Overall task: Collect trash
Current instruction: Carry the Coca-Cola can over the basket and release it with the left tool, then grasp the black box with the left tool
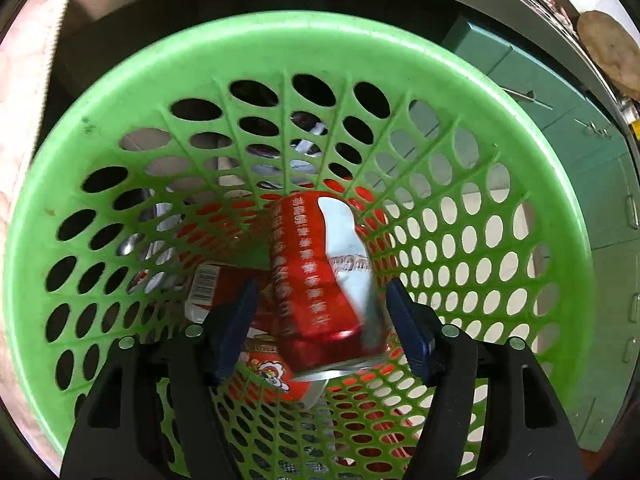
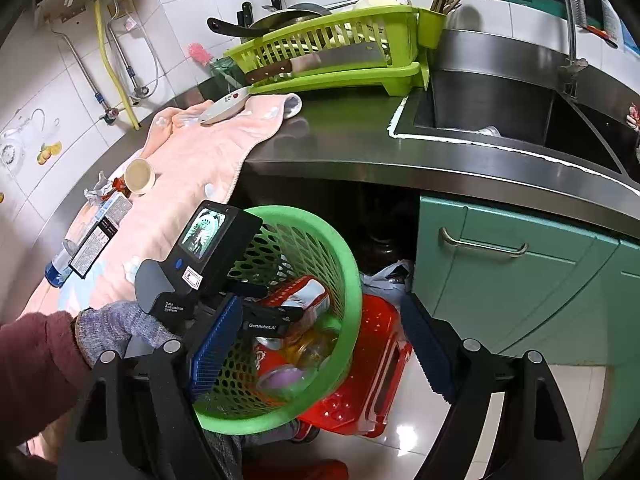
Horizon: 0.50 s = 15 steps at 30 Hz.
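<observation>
A green perforated basket leans on a red stool below the counter edge. My left gripper points down into it. A red drink can, blurred, stands between its blue pads with a gap on the left side, so the jaws are open. Under it lie another red can, a yellowish jar and a purple-lidded cup. My right gripper hangs open over the basket's rim with nothing between its fingers.
On the pink towel on the counter lie a paper cup, a crumpled wrapper, a carton and a plastic bottle. A green dish rack, the sink and green cabinet doors stand to the right.
</observation>
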Motion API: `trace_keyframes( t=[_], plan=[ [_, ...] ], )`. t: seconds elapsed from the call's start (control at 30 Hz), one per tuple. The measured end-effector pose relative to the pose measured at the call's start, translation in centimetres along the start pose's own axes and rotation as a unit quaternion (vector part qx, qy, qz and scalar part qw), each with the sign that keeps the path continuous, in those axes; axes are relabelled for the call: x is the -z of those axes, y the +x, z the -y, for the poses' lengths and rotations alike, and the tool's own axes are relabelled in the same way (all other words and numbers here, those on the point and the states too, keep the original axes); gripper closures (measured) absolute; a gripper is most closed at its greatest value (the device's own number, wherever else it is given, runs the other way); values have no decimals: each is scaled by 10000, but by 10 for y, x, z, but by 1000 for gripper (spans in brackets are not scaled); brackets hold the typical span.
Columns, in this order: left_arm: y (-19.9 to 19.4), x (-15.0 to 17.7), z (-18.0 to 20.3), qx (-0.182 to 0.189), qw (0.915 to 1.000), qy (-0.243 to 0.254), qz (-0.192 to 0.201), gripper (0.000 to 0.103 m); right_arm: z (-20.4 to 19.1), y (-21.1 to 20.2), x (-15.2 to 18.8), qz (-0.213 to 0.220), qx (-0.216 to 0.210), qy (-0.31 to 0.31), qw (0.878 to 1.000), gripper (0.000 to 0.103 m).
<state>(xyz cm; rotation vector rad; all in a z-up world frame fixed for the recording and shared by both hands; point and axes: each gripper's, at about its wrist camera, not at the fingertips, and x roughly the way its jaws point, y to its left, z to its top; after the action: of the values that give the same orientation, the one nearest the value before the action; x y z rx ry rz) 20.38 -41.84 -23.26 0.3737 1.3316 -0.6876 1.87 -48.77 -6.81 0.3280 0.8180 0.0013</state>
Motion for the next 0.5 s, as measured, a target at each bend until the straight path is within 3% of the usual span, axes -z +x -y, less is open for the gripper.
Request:
trace_keyframes(
  t=[0.13,0.23,0.5],
  plan=[
    [-23,13,-10,77,9996,-158,239,37,-10,-5,-5,62,-23,-146,9999,24],
    [-56,29,-19,63,9978,-194,630,37,-23,-9,-9,172,-24,-280,9995,23],
    [-139,79,-55,-309,9881,-378,1461,37,-75,-6,-25,247,-299,-623,9973,22]
  ],
)
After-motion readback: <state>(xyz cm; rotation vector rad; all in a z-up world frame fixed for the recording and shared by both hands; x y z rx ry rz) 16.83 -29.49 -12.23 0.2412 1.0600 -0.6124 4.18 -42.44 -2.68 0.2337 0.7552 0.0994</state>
